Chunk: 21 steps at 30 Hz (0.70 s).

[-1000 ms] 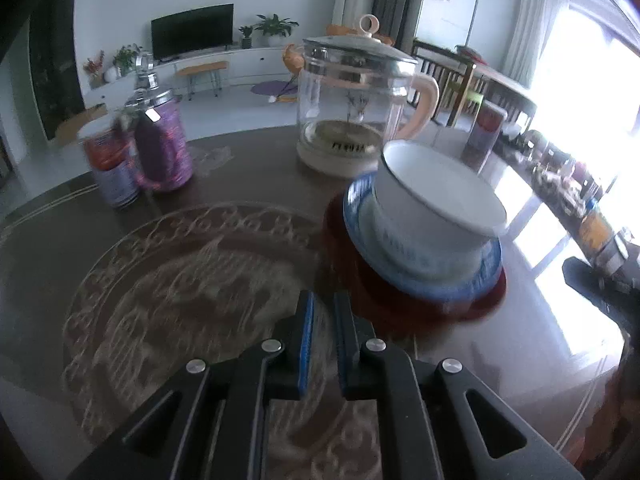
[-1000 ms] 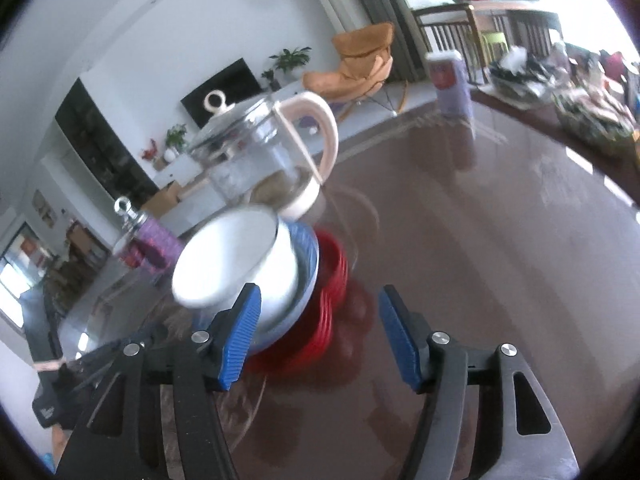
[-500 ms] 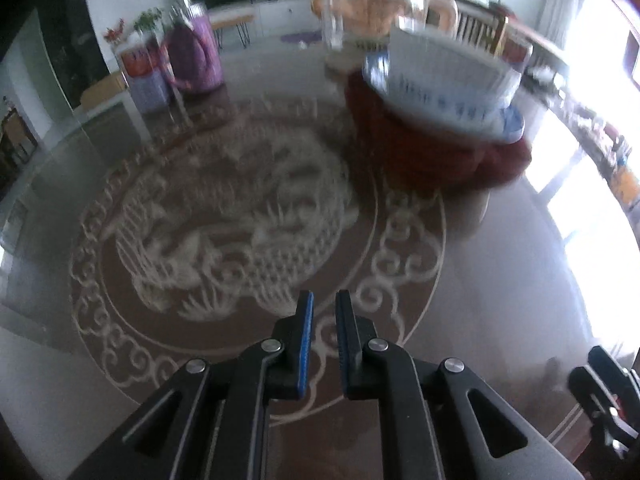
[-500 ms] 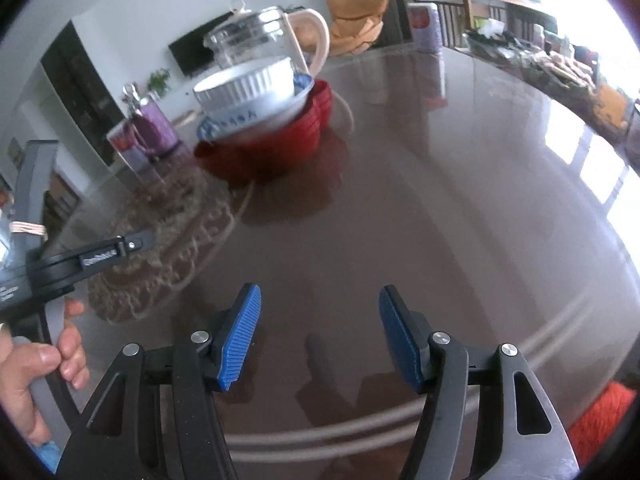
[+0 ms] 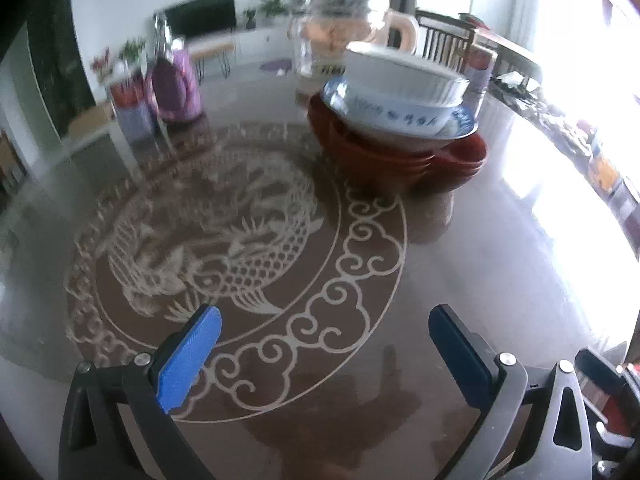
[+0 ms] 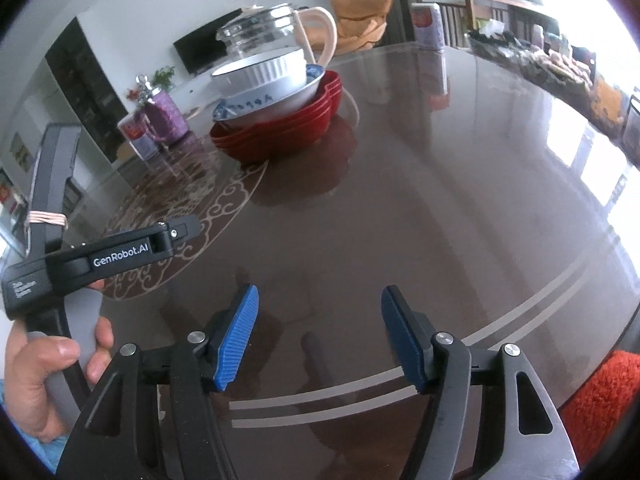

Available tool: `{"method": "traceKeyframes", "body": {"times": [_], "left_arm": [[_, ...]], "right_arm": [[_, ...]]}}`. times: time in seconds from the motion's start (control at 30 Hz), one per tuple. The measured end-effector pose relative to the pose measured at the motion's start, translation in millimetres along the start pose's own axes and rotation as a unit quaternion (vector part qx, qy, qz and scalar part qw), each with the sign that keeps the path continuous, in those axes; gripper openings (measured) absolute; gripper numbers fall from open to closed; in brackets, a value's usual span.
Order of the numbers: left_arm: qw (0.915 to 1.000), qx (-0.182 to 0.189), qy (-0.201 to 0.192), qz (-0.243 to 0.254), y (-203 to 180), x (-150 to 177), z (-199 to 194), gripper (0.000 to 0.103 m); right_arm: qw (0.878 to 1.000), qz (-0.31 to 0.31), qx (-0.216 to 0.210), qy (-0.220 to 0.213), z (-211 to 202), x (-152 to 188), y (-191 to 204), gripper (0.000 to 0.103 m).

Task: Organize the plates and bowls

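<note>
Left wrist: both grippers [image 5: 324, 344] [image 6: 320, 332] released, empty, over glossy brown table [image 6: 440, 200].

This is a home, a living and dining room in one. The round brown surface [image 6: 460, 184] carries a dragon inlay [image 5: 224, 248], a glass kettle [image 6: 272, 36] and stacked crockery [image 6: 280, 100]. Far off, a flat television [image 5: 200, 18] stands on a low white cabinet [image 5: 256, 38] with potted plants [image 5: 272, 6]. An orange armchair [image 6: 360, 20], wooden dining chairs [image 5: 444, 46] and bright curtained windows [image 5: 576, 60] fill the right.
</note>
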<state>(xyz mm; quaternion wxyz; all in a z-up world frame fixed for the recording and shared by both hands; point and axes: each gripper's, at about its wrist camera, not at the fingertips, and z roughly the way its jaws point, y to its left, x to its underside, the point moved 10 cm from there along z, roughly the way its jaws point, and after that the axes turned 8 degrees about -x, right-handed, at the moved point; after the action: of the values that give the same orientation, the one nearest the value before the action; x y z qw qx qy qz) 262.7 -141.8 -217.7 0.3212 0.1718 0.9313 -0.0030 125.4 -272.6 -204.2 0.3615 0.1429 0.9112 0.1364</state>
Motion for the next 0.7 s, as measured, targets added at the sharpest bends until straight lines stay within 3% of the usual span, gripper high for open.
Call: {"method": "traceKeyframes", "body": {"times": [0.13,0.3,0.37,0.5,0.7], "left_arm": [[0.9998,0.019,-0.011,-0.003,-4.8,-2.6,-20.4,0.103],[0.9987,-0.009,-0.05,-0.009,2.5,-14.0,-57.3,0.103],[0.9976,-0.007,-0.065,-0.021,7.7,-20.7,-72.8,0.103],[0.995,-0.028,-0.09,-0.033,19.9,-33.2,-97.5,0.103],[0.9932,-0.05,-0.095,-0.044,31.8,-39.0,-121.2,0.103]], "right_arm": [[0.999,-0.019,0.024,-0.012,-7.0,-7.6,2.2,0.071],[0.997,-0.04,0.059,-0.027,-17.4,-19.0,2.6,0.072],[0.997,-0.045,0.065,-0.022,-19.0,-20.6,3.2,0.078],[0.997,-0.048,0.063,-0.001,-17.9,-19.7,4.2,0.078],[0.995,-0.057,0.08,-0.021,-33.3,-28.5,5.5,0.079]]}}
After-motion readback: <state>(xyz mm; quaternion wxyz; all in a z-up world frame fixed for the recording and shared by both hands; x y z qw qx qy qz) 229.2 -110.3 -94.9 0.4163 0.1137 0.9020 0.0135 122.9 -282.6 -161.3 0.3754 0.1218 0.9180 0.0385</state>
